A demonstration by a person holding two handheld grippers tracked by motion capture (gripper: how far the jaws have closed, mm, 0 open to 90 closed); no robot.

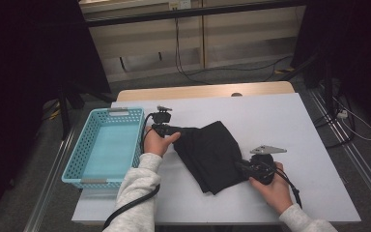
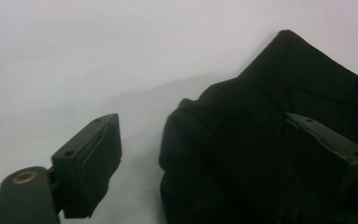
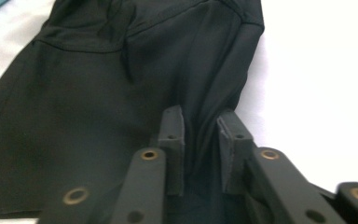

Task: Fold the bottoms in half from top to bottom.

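Covering a white table (image 1: 290, 145): black cloth (image 1: 212, 154), right fingers (image 3: 200, 140) pinching it, left fingers (image 2: 98, 158) wide.

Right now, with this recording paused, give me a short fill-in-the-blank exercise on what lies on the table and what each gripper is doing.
1. The folded cloth on the table is ____ in colour.
2. The basket at the table's left edge is light ____.
3. The jaws of the left gripper stand ____, one on either side of the cloth's edge.
4. The right gripper has a fold of the ____ between its jaws.

Missing words: black; blue; open; cloth
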